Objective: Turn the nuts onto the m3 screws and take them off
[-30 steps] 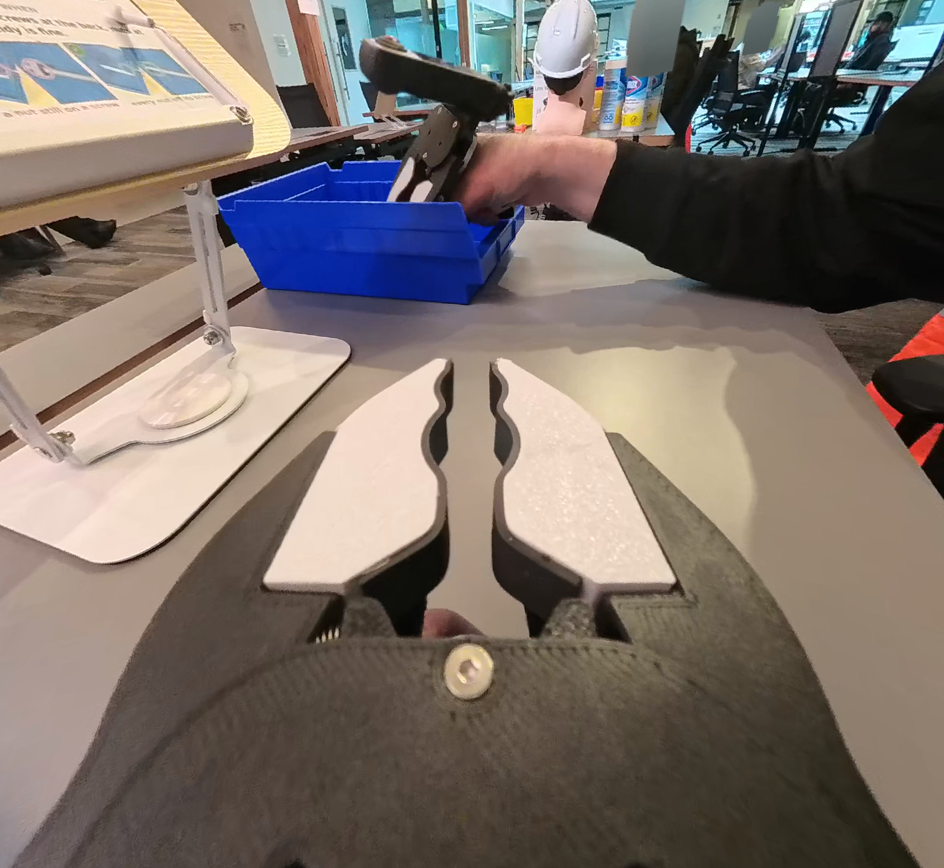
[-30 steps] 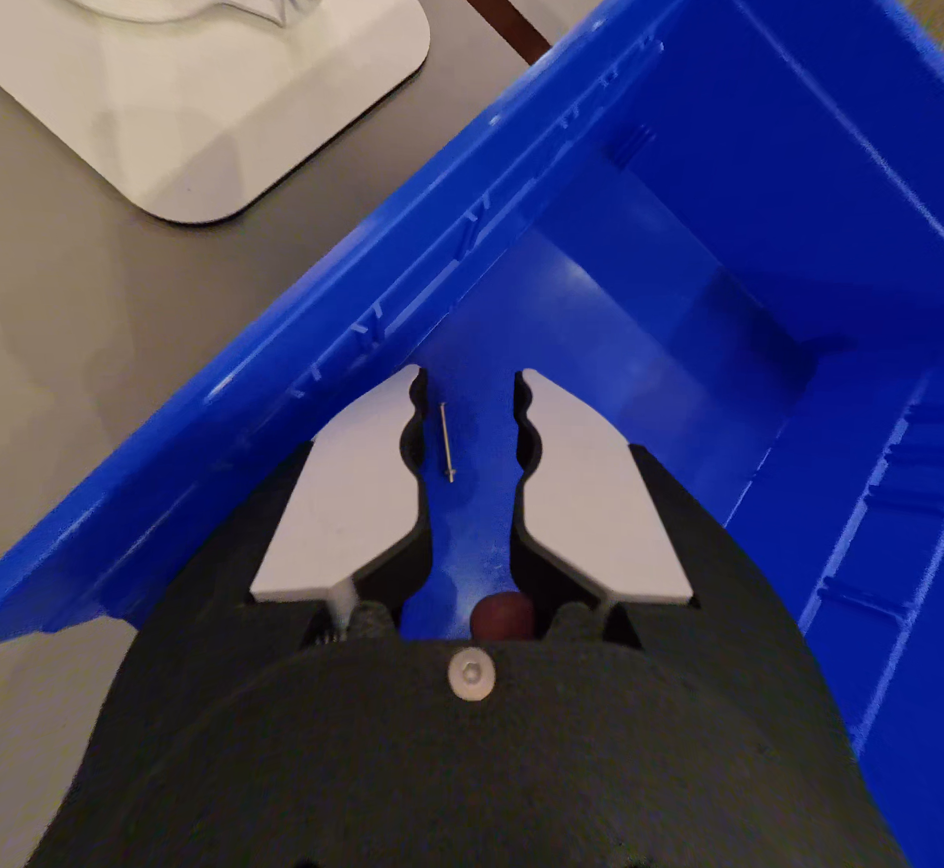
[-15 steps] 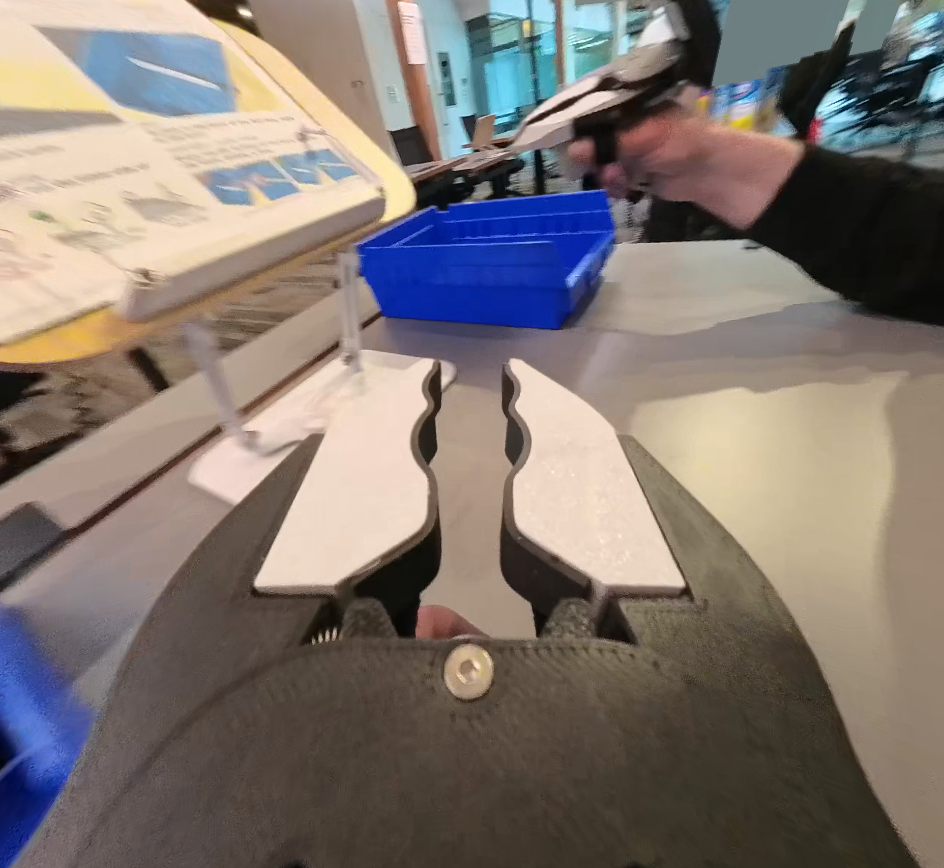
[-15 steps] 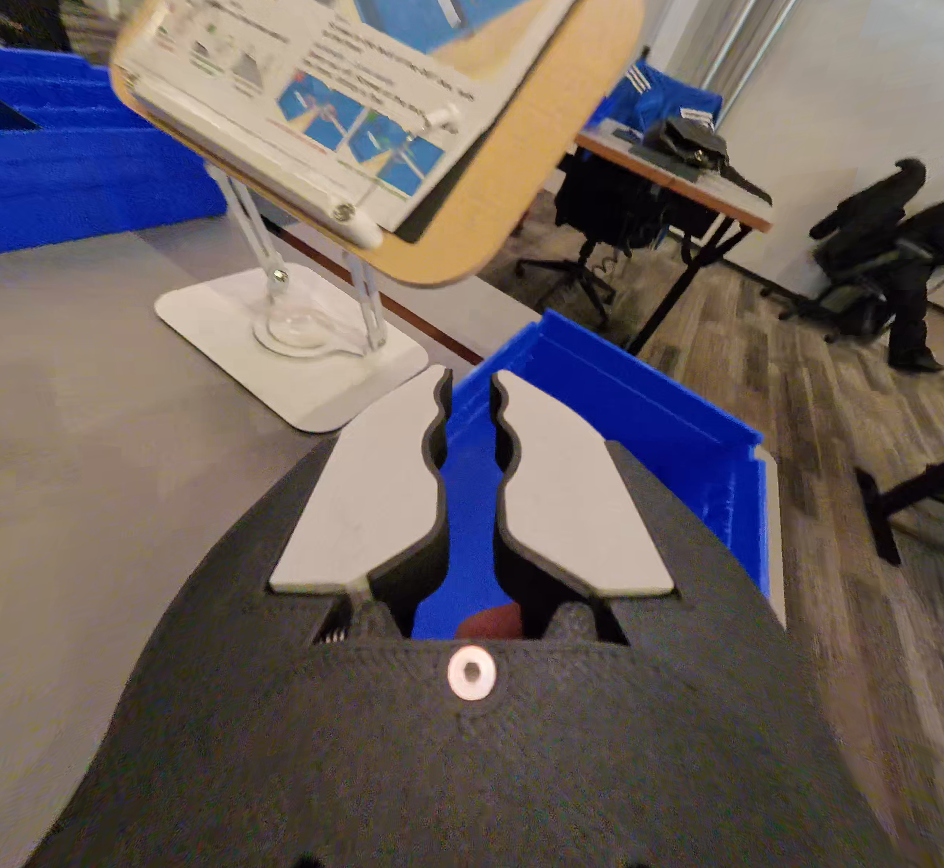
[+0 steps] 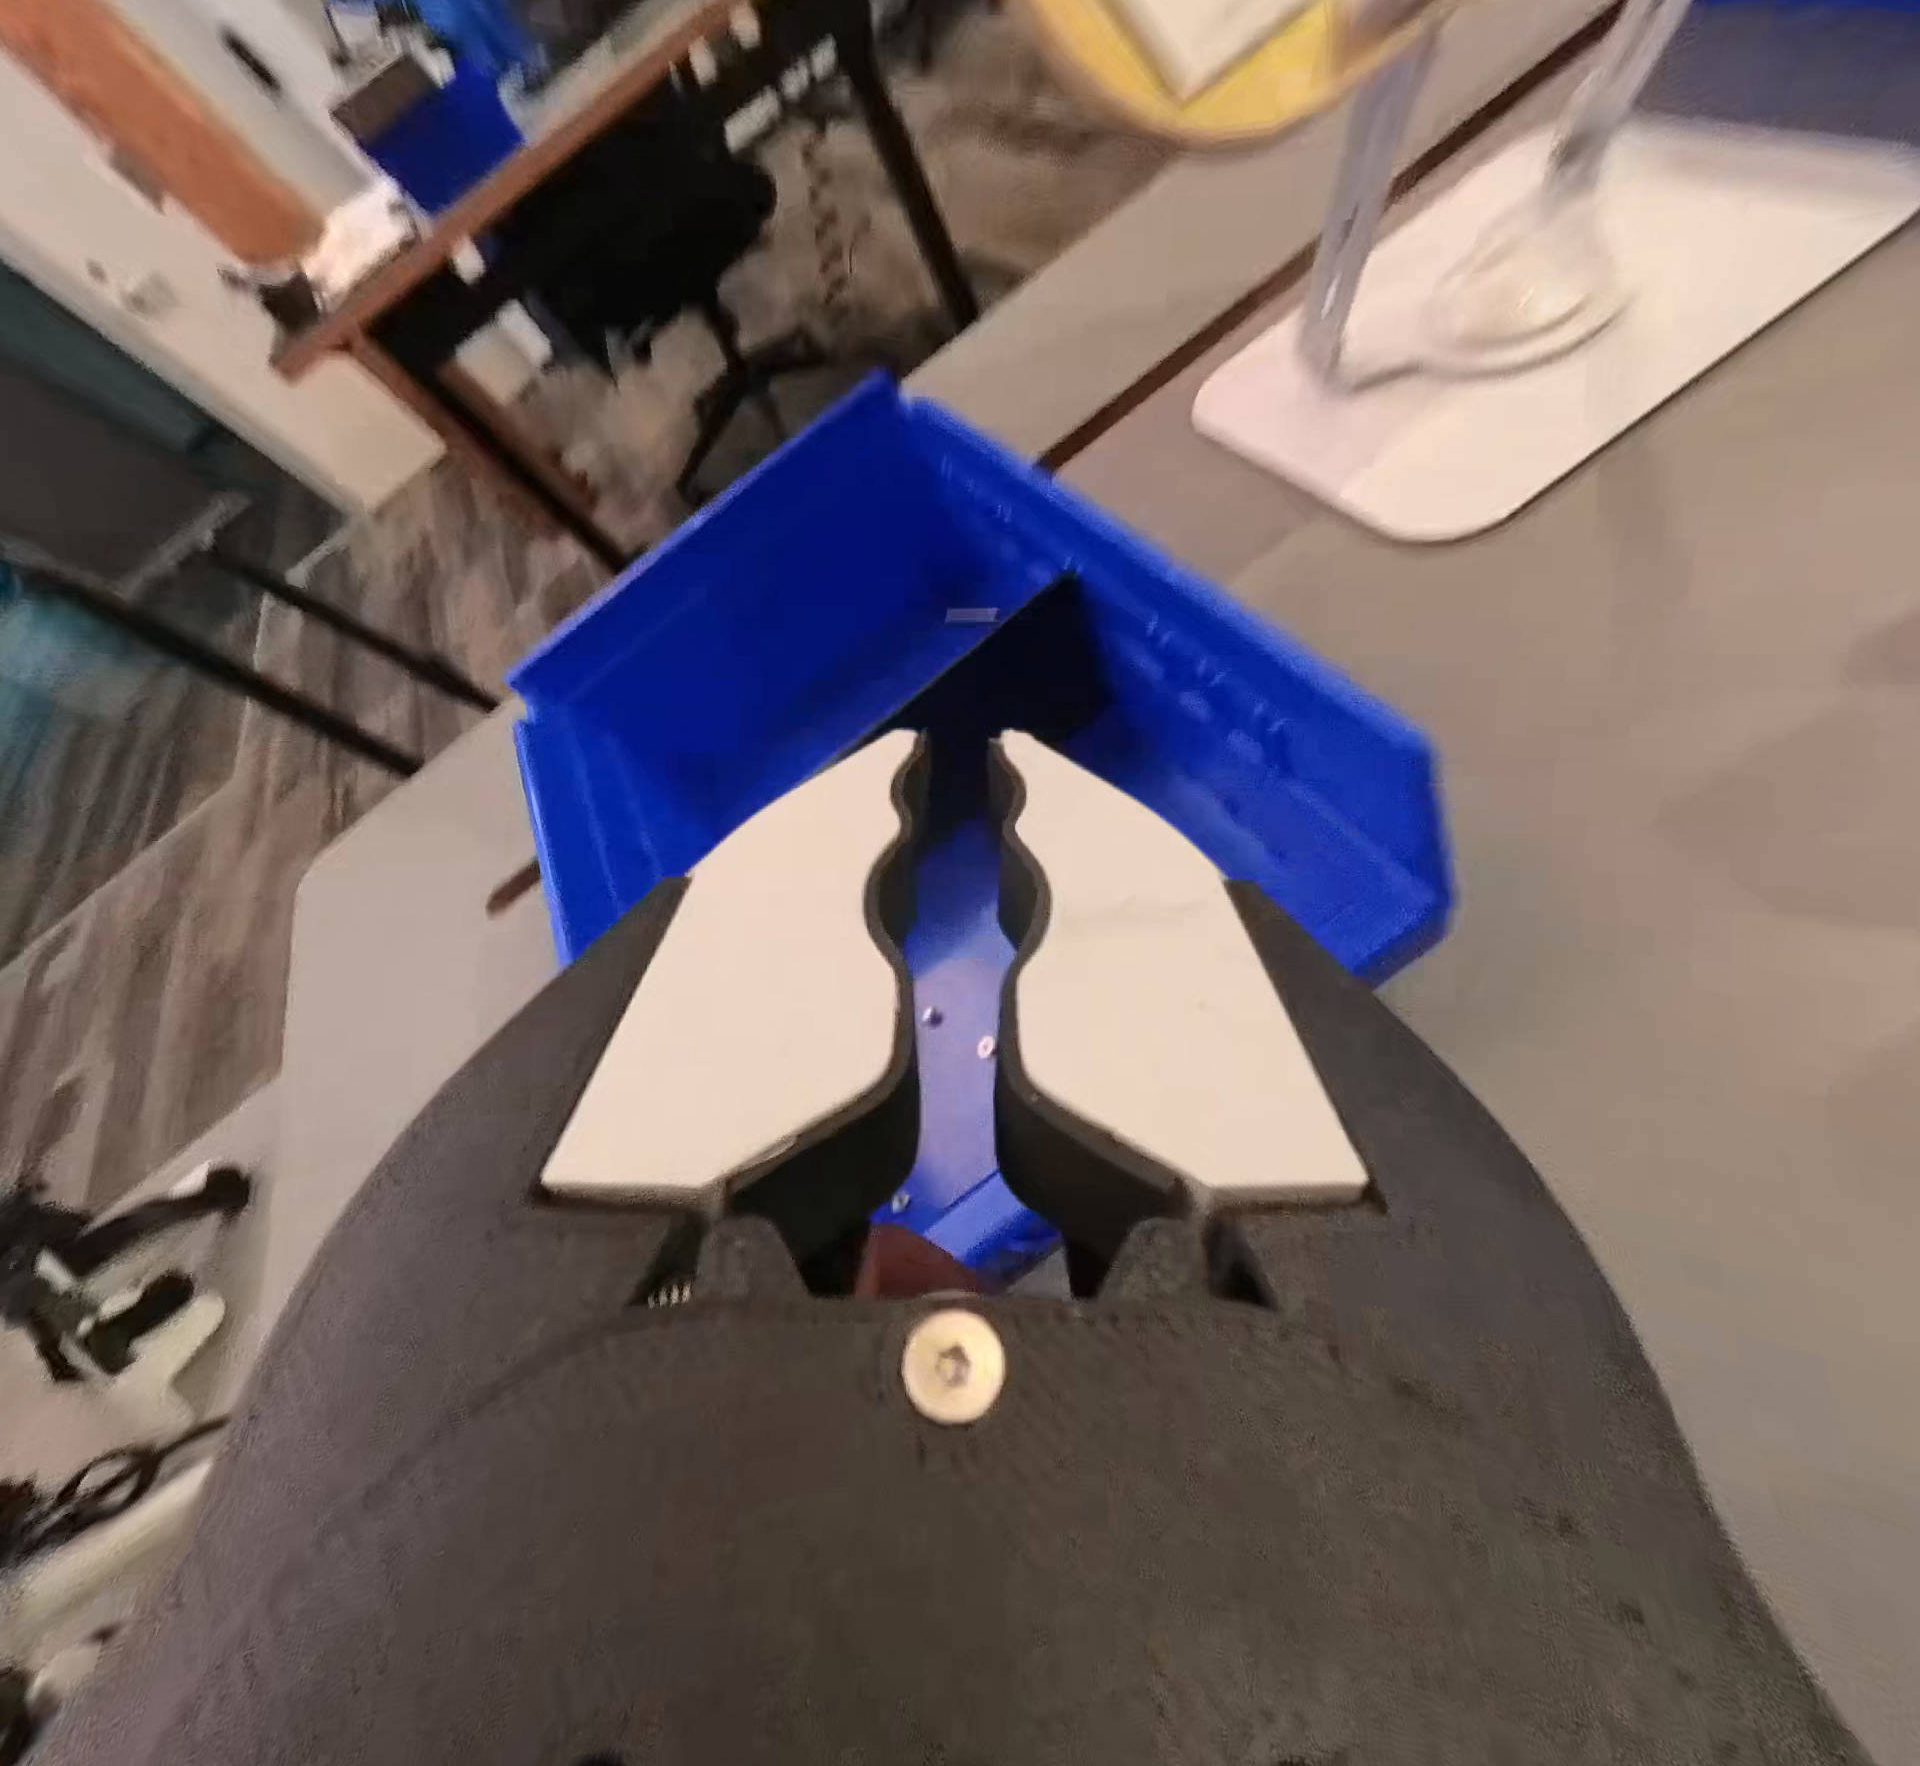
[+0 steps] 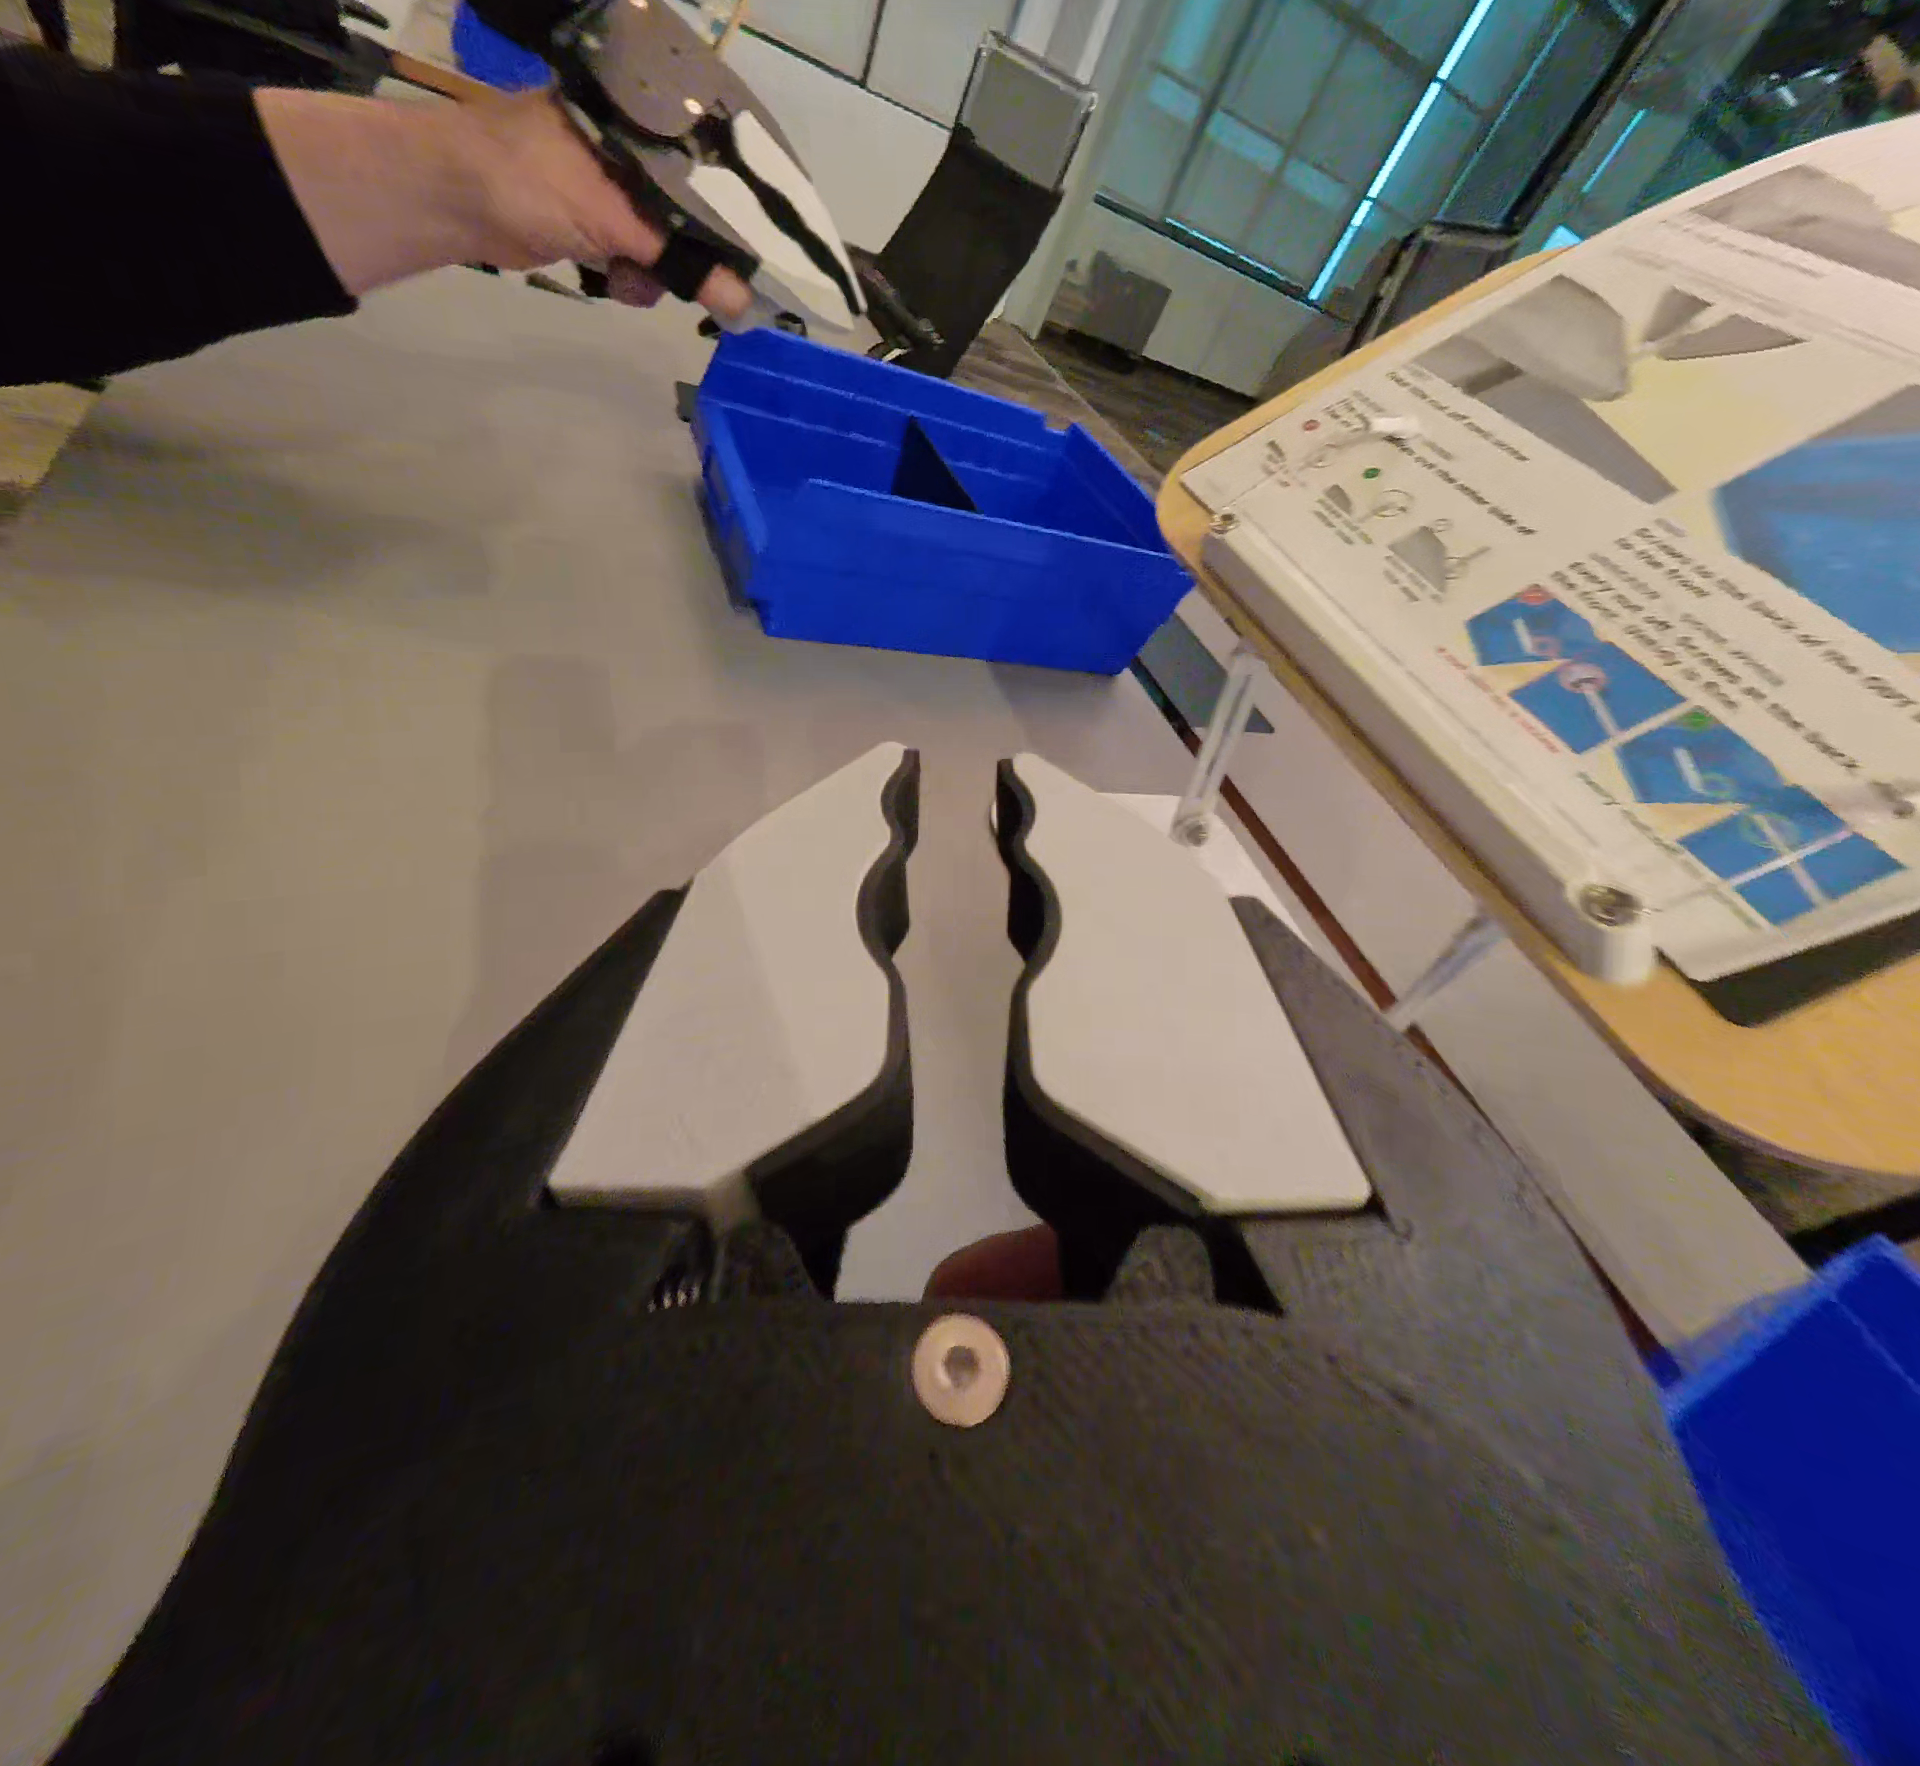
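Note:
My left gripper is open and empty, tilted down over a blue divided bin. A few tiny silver nuts lie on the bin floor between my fingers. A small silver piece, blurred, lies in the far compartment. My right gripper is open and empty, low over the grey table. In the right wrist view the left gripper, held by a hand, hovers above the same bin. I see no screw in either gripper.
An instruction board on a white stand overhangs the table's edge between the bins. The corner of a second blue bin sits close on my right. Beyond the table edge are desks and chairs. The tips of one gripper are about 35 cm away from the tips of the other. Measured from the fingertips, the small silver piece is 25 cm or so from the left gripper and 45 cm from the right.
My left gripper swung from the table's middle to above the divided bin. My right gripper lifted out of the other blue bin, away from the thin screw there, and now faces across the table.

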Motion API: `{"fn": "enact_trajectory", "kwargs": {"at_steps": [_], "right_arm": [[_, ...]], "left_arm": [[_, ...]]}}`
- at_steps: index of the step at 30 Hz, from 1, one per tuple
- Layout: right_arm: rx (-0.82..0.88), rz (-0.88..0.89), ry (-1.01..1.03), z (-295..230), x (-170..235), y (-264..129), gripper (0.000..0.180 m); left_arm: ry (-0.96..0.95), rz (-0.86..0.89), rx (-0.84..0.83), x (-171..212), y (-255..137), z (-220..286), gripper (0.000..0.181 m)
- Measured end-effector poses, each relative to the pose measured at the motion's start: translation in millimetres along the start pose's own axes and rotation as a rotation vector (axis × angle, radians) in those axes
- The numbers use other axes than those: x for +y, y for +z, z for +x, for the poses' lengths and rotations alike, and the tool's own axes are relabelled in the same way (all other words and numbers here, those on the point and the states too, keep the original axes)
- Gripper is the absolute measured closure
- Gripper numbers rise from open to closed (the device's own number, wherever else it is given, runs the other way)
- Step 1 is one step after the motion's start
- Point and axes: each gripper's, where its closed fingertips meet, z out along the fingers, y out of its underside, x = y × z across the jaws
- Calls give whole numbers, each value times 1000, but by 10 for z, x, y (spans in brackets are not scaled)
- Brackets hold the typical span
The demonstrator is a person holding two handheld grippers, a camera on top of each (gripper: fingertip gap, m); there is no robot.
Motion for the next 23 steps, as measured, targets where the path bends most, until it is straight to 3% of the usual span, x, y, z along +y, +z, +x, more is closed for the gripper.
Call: {"fn": "enact_trajectory", "kwargs": {"at_steps": [6,9,18,23], "right_arm": [[-123,-52,30,-381,293,335,167],[-171,-66,54,-492,397,410,167],[-237,-93,84,-591,545,436,168],[-248,-89,97,-583,552,410,168]], "left_arm": [[-59,-401,119,824,439,-90,169],[5,-560,188,1078,536,-107,172],[449,-855,379,1310,727,-124,175],[599,-975,430,1360,774,-135,172]]}}
